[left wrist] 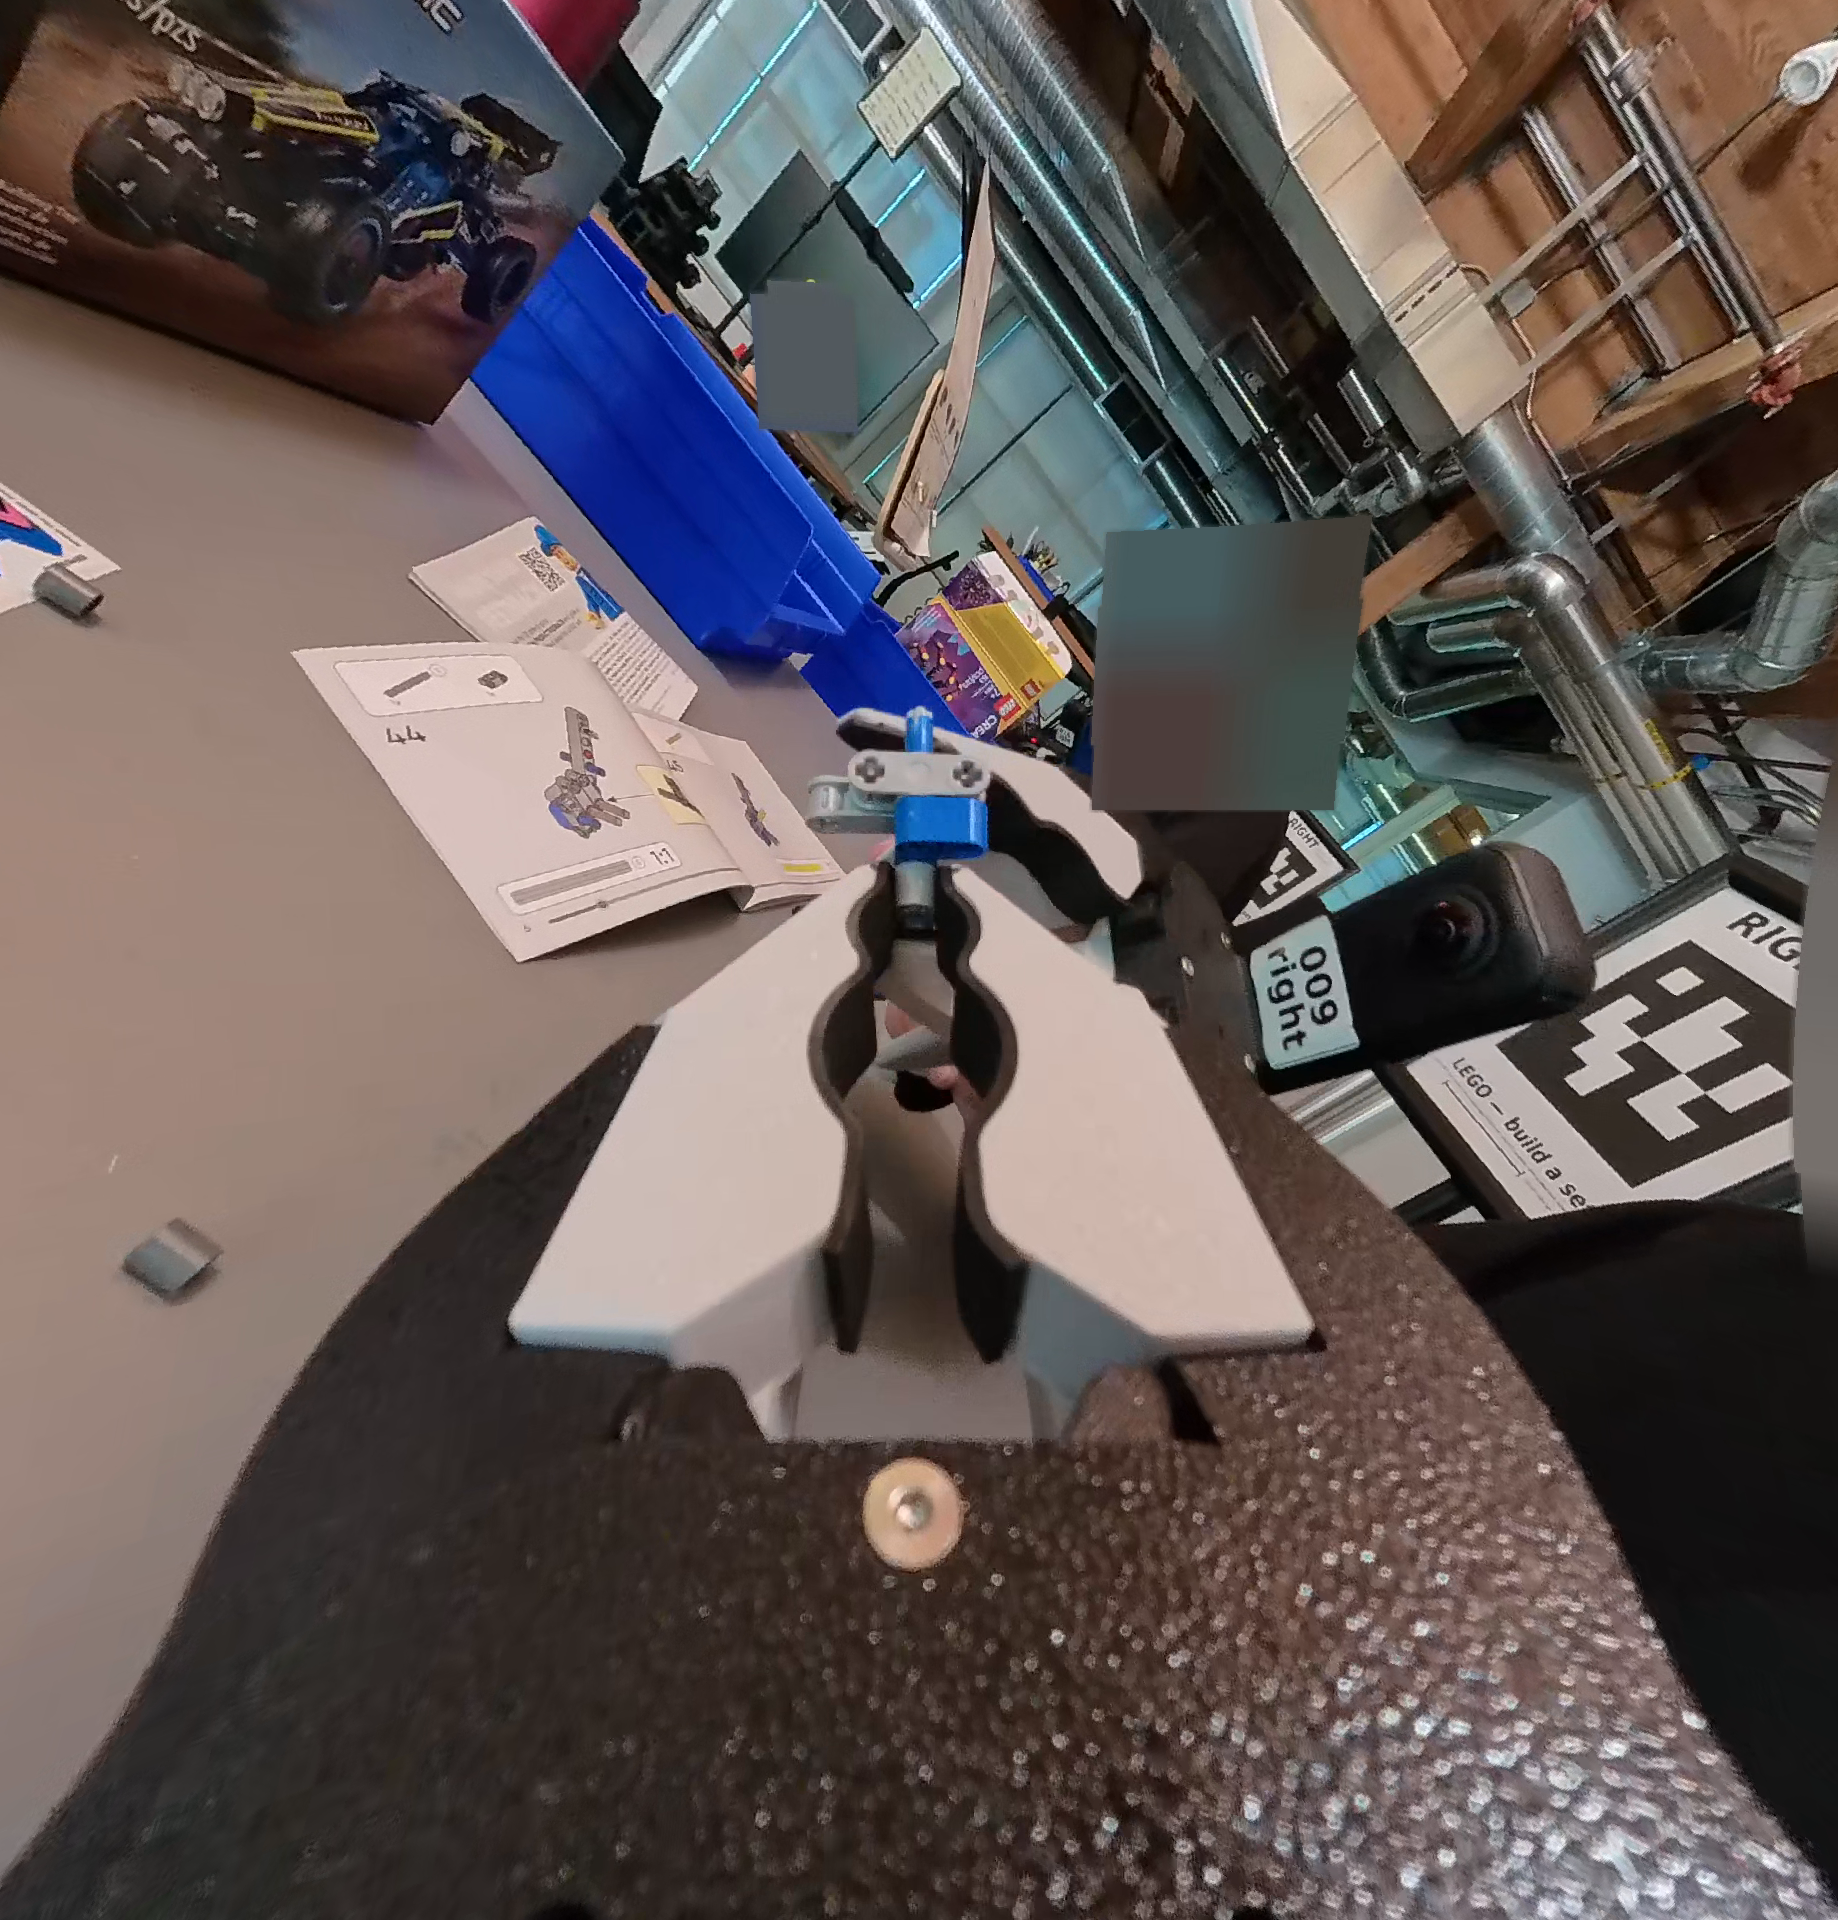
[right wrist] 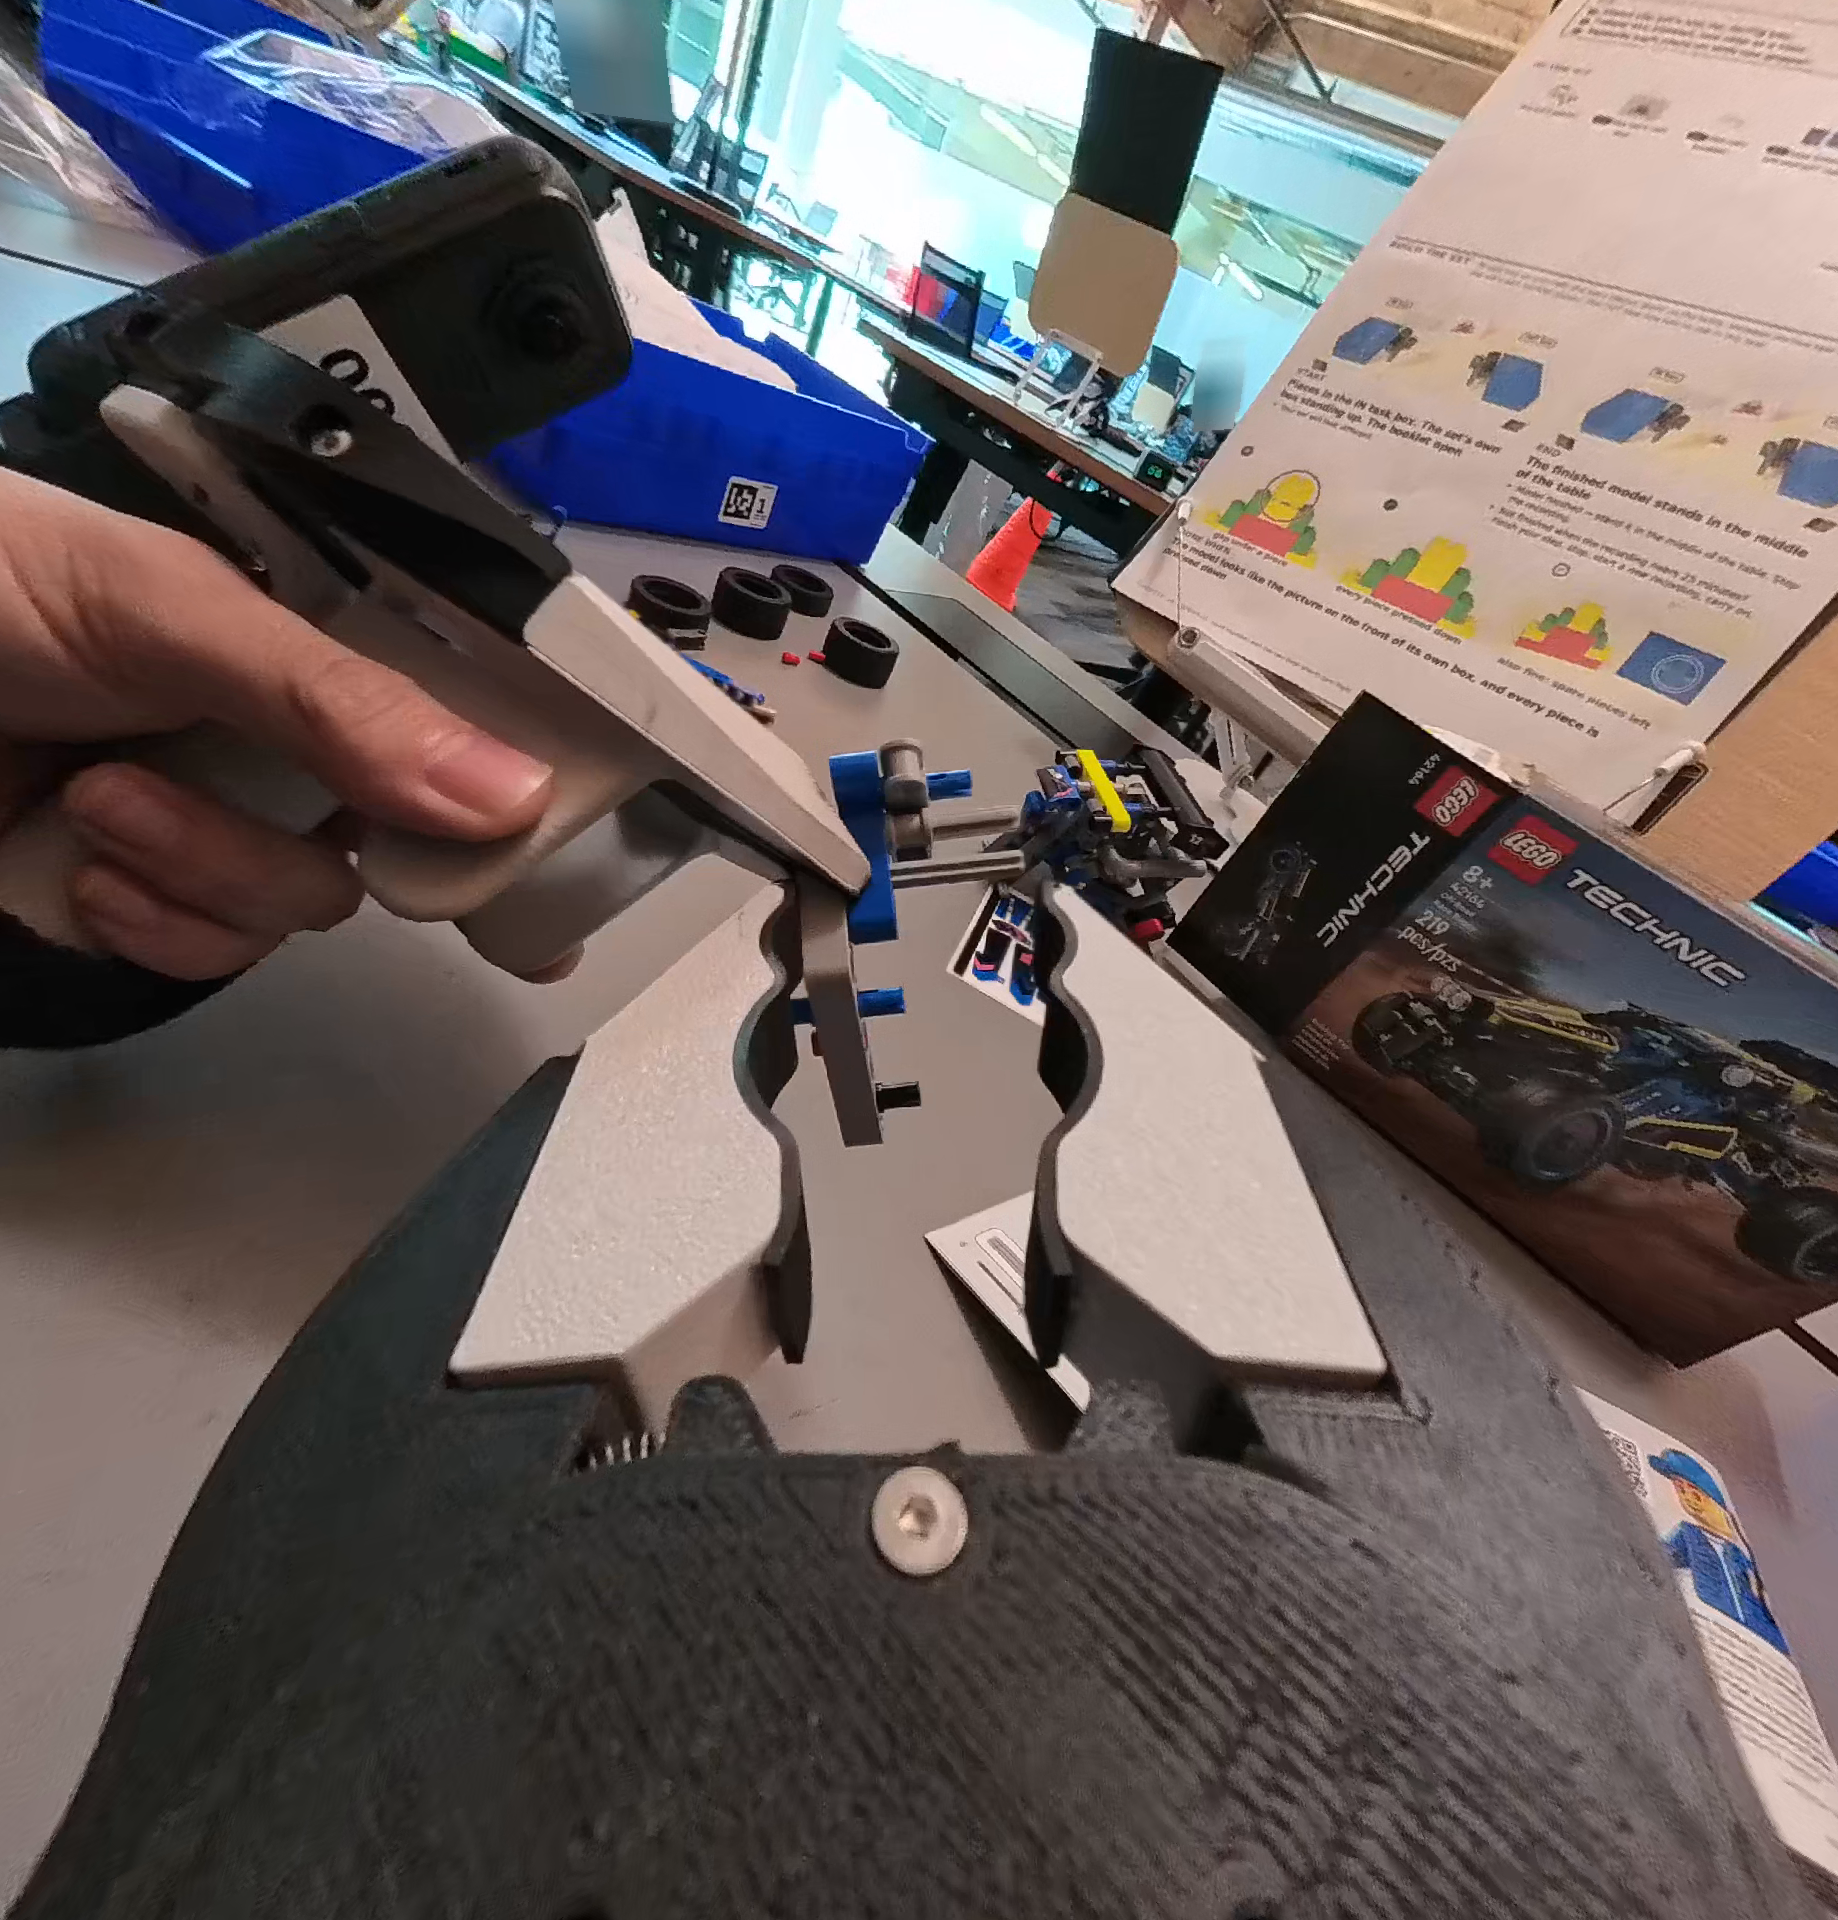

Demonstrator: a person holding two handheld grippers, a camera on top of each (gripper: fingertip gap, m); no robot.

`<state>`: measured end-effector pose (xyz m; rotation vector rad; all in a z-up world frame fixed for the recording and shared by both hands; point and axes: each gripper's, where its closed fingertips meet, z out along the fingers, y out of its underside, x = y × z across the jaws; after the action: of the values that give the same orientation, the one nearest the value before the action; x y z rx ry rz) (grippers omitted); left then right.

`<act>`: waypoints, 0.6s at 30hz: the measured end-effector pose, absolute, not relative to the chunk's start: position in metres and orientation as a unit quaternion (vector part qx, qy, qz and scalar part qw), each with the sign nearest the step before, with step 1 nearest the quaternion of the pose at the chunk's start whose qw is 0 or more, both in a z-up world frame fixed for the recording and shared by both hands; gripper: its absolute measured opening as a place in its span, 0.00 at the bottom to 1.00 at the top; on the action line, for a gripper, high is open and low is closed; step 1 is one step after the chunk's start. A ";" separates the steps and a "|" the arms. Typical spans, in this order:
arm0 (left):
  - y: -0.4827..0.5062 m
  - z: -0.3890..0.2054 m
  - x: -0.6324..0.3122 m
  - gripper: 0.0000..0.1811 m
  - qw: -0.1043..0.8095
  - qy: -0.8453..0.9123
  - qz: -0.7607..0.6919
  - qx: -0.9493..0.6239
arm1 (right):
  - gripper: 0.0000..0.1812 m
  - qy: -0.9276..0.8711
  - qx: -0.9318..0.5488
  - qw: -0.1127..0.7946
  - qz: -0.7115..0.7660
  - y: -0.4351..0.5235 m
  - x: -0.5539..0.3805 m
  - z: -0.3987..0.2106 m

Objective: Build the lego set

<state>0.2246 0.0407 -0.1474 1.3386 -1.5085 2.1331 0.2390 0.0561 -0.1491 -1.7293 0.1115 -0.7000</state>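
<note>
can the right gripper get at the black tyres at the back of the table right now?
Probably not directly. The right gripper is open, but the left gripper with its small grey and blue assembly sits across its path, and the black tyres lie well beyond on the table.

On the table [left wrist: 219, 935], the open booklet [left wrist: 541, 790] lies in the middle. The leaflet [left wrist: 556, 608] sits just beyond it at 12 o'clock, the box [left wrist: 260, 187] stands far off at 11 o'clock, and the bin [left wrist: 666, 436] is at 1 o'clock behind the leaflet. One small piece [left wrist: 172, 1255] lies near at 7 o'clock, another [left wrist: 68, 590] at 10 o'clock beside a sheet [left wrist: 1, 540].

In the right wrist view, four tyres [right wrist: 754, 613] sit at 11 o'clock in front of the bin, and the partly built model [right wrist: 1112, 831] is at 12 o'clock, left of the box.
</note>
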 end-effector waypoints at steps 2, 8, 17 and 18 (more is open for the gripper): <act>0.041 -0.148 0.224 0.03 0.107 -0.513 0.722 0.452 | 0.27 0.052 -0.745 0.592 -0.303 0.055 0.241 -0.149; 0.042 -0.152 0.222 0.03 0.125 -0.523 0.719 0.440 | 0.29 0.035 -0.745 0.587 -0.315 0.056 0.240 -0.151; 0.046 -0.172 0.226 0.03 0.120 -0.558 0.689 0.447 | 0.34 0.030 -0.761 0.572 -0.303 0.056 0.243 -0.161; 0.046 -0.174 0.225 0.03 0.124 -0.561 0.684 0.449 | 0.34 0.028 -0.765 0.571 -0.297 0.056 0.243 -0.163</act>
<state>0.2255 0.0459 -0.1738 1.3097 -1.6368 1.9932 0.2432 0.0564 -0.1633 -1.7937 0.0652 -0.6957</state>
